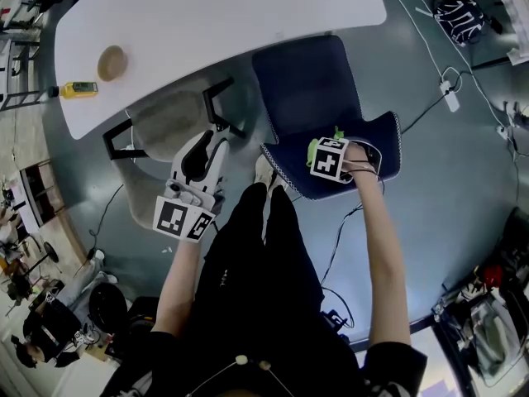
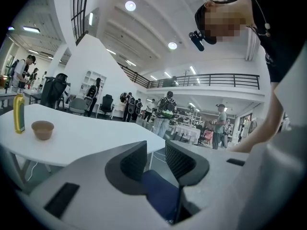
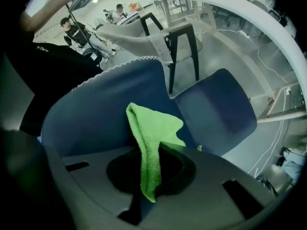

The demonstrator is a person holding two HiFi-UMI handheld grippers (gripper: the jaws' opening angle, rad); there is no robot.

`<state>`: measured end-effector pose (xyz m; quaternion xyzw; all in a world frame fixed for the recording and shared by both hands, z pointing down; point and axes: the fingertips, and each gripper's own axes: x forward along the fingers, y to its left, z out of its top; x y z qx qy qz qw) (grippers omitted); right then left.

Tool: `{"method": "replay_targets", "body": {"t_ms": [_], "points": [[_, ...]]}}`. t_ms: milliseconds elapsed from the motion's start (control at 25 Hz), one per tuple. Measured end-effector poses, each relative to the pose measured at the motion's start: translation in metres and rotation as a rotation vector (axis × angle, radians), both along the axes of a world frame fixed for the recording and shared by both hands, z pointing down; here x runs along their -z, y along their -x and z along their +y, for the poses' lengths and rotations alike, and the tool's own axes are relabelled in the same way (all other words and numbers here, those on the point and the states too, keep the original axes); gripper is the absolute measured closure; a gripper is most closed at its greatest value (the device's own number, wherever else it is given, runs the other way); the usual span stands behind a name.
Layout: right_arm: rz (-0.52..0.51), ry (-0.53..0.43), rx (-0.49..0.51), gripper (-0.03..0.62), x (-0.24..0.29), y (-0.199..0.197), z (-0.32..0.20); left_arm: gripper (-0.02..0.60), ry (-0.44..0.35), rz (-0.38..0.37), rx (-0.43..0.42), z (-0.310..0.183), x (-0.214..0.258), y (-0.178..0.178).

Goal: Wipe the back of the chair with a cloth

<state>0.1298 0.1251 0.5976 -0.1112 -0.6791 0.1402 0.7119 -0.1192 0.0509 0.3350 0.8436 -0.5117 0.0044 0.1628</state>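
Observation:
The blue office chair stands in front of me, its seat (image 1: 306, 81) toward the table and its curved backrest (image 1: 382, 149) nearest me. My right gripper (image 1: 326, 154) is at the top of the backrest, shut on a green cloth (image 1: 313, 150). In the right gripper view the cloth (image 3: 149, 143) sticks up from between the jaws of the right gripper (image 3: 151, 164), against the backrest (image 3: 81, 123). My left gripper (image 1: 207, 145) hangs left of the chair, apart from it. In its own view the left gripper (image 2: 156, 153) is open with nothing in it, and blue chair fabric (image 2: 160, 193) shows behind the gap.
A white table (image 1: 207, 23) at the back carries a wooden bowl (image 1: 111, 63) and a yellow bottle (image 1: 78, 89). A grey chair with black armrests (image 1: 165, 122) is tucked under it. Cables and a power strip (image 1: 450, 98) lie on the floor at right.

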Motion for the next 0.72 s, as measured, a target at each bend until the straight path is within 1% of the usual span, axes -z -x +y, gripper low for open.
{"method": "replay_targets", "body": {"t_ms": [160,360,480,560,720], "points": [[-0.077,0.029,-0.040,0.576,0.003,0.041,0.014,0.462,0.003,0.001,0.003,0.001,-0.001,0.003],[-0.159,0.038,-0.063,0.576,0.010,0.084,0.024,0.462,0.007,0.001,0.007,0.002,-0.002,0.008],[-0.174,0.036,-0.087,0.576,0.014,0.095,0.024,0.462,0.009,0.004,0.006,0.003,-0.003,0.009],[-0.194,0.027,-0.082,0.576,0.016,0.101,0.025,0.462,0.011,0.006,0.003,0.004,-0.004,0.008],[-0.193,0.008,-0.072,0.576,0.016,0.102,0.025,0.462,0.013,0.010,-0.003,0.005,-0.005,0.008]]}}
